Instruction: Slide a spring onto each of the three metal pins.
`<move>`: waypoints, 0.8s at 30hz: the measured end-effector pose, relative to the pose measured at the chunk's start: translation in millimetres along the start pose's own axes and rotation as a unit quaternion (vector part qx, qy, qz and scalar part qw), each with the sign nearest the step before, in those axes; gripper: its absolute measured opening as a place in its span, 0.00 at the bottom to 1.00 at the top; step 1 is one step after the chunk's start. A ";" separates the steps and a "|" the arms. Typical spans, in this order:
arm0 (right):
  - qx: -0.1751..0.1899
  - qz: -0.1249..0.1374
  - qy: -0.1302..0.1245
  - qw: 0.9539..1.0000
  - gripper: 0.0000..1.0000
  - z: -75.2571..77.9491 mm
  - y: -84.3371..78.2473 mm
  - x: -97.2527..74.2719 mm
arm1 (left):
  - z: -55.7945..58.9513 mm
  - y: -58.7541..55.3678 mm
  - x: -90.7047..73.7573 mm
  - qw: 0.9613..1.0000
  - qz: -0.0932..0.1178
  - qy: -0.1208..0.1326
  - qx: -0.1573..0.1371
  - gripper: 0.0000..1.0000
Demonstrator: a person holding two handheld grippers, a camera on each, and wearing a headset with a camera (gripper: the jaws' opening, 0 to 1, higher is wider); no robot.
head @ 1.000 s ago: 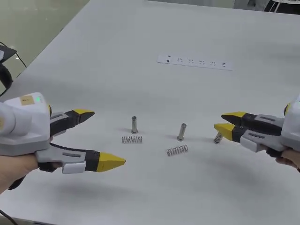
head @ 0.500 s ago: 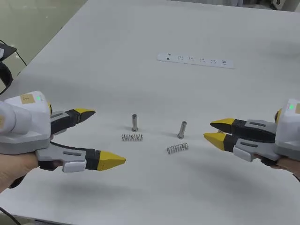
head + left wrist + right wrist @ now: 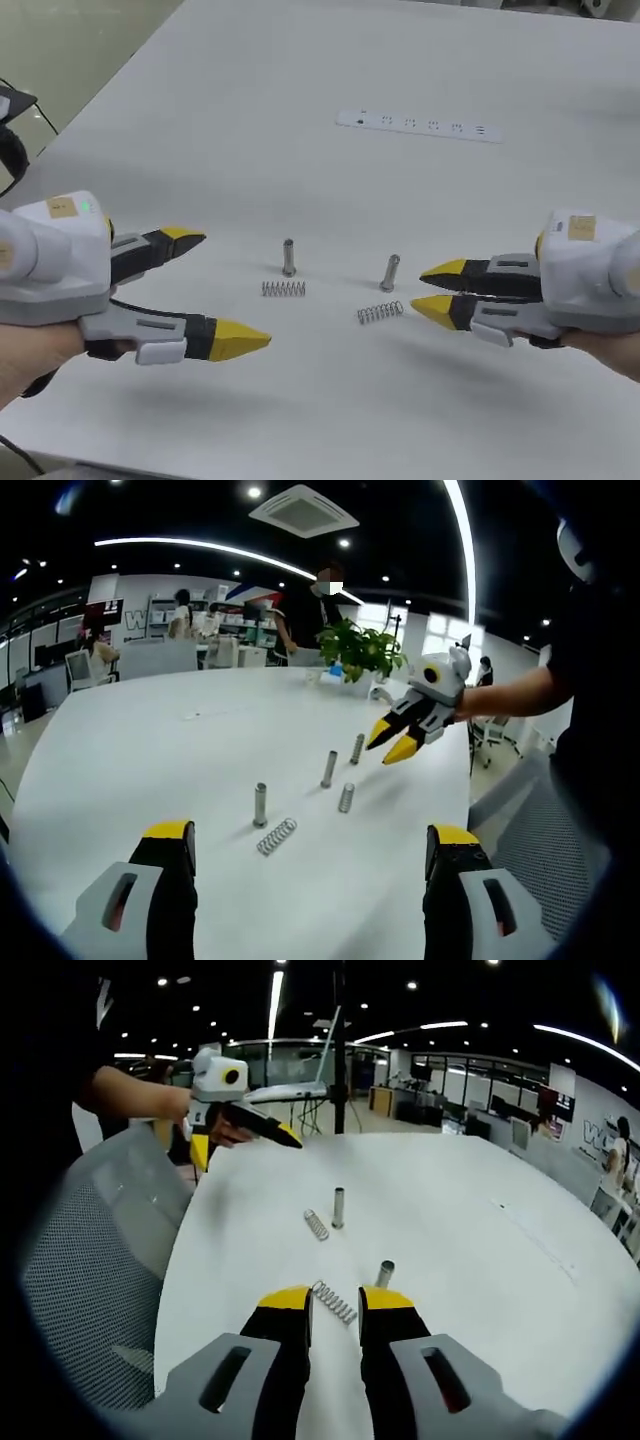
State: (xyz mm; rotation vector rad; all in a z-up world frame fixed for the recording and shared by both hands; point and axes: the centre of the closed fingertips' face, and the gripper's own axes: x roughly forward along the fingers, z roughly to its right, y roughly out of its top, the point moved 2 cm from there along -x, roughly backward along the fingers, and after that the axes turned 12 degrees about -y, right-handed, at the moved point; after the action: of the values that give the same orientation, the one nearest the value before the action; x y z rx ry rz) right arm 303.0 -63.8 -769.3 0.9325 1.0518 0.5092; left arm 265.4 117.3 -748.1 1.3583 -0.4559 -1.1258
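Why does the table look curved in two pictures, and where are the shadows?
Left gripper view and right gripper view: fisheye lenses bow the white table into a curve. Head view: lines look straight, the light is soft and even, with only faint shadows beneath the left gripper and right gripper.

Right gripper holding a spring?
No, the spring lies flat on the table just beyond the tips of the right gripper, whose fingers stand slightly apart.
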 end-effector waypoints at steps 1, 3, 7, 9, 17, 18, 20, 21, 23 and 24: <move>-0.004 -0.002 0.003 1.000 0.16 -0.7 -0.1 1.6 | 0.3 -0.6 0.0 1.000 -0.001 0.000 0.001 0.92; -0.021 -0.014 0.010 1.000 0.16 -1.2 -3.0 6.2 | 0.3 -1.6 -0.4 1.000 -0.003 0.000 0.001 0.92; -0.058 -0.038 0.022 0.997 0.16 -3.0 -9.0 14.1 | -0.1 -2.4 -1.9 1.000 -0.001 0.002 -0.001 0.92; -0.075 -0.063 0.030 0.995 0.17 -3.8 -17.8 18.2 | 0.0 -2.9 -2.5 1.000 -0.002 0.003 -0.001 0.92; -0.110 -0.092 0.043 0.989 0.16 -6.2 -24.1 34.9 | 1.9 -5.4 -3.4 1.000 -0.003 0.003 -0.003 0.92; -0.112 -0.096 0.046 0.988 0.16 -6.3 -25.1 36.3 | 2.0 -5.7 -3.4 1.000 -0.003 0.003 -0.004 0.92; -0.121 -0.106 0.050 0.986 0.15 -7.2 -27.2 39.3 | 2.1 -6.1 -3.3 1.000 -0.004 0.003 -0.003 0.92; -0.125 -0.110 0.051 0.985 0.15 -7.2 -28.4 40.9 | 2.1 -6.2 -3.3 1.000 -0.004 0.003 -0.004 0.92; -0.129 -0.117 0.055 0.983 0.15 -7.3 -30.8 44.2 | 2.0 -6.0 -3.2 1.000 -0.004 0.002 -0.003 0.92; -0.129 -0.119 0.055 0.983 0.15 -7.0 -31.4 45.6 | 2.0 -6.0 -3.2 1.000 -0.004 0.002 -0.004 0.92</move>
State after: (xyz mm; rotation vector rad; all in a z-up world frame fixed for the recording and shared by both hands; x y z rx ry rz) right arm 314.5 -43.8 -820.2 0.5471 1.1494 0.4884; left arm 260.1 120.0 -752.0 1.3575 -0.4427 -1.1296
